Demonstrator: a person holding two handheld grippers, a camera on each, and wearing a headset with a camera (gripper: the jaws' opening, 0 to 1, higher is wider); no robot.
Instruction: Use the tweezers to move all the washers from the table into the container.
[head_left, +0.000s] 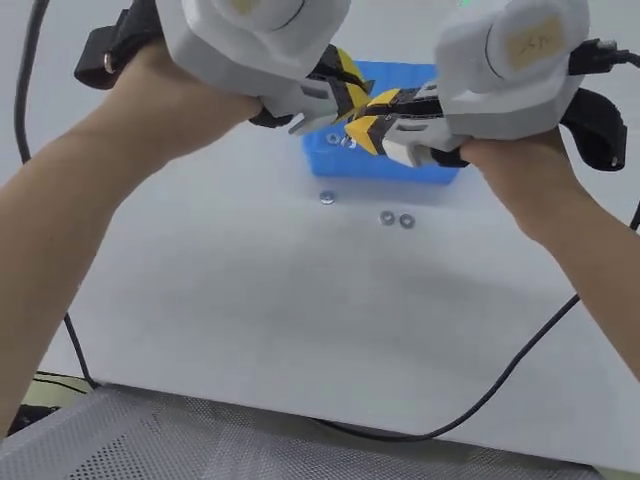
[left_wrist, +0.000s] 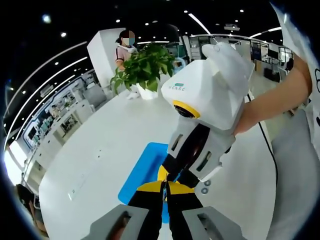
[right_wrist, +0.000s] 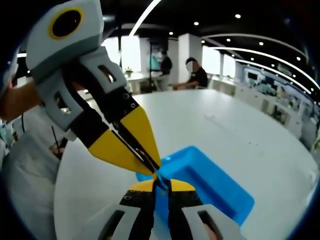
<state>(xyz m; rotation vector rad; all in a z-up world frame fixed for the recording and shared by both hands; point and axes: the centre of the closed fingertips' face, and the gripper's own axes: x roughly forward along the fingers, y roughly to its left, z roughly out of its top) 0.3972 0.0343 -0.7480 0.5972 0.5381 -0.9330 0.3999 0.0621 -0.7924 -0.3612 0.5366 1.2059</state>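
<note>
Teal lettering on the white housing of the right gripper: too small to read. Tan sticker on its top: handwritten mark, illegible

Bright, even ceiling light, soft shadows on the white table; gripper views bend at the edges.

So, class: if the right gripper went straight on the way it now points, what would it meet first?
The left gripper: its tips sit directly ahead of the right gripper, nose to nose, seemingly almost touching, though depth is hard to judge. The container lies below them.
</note>
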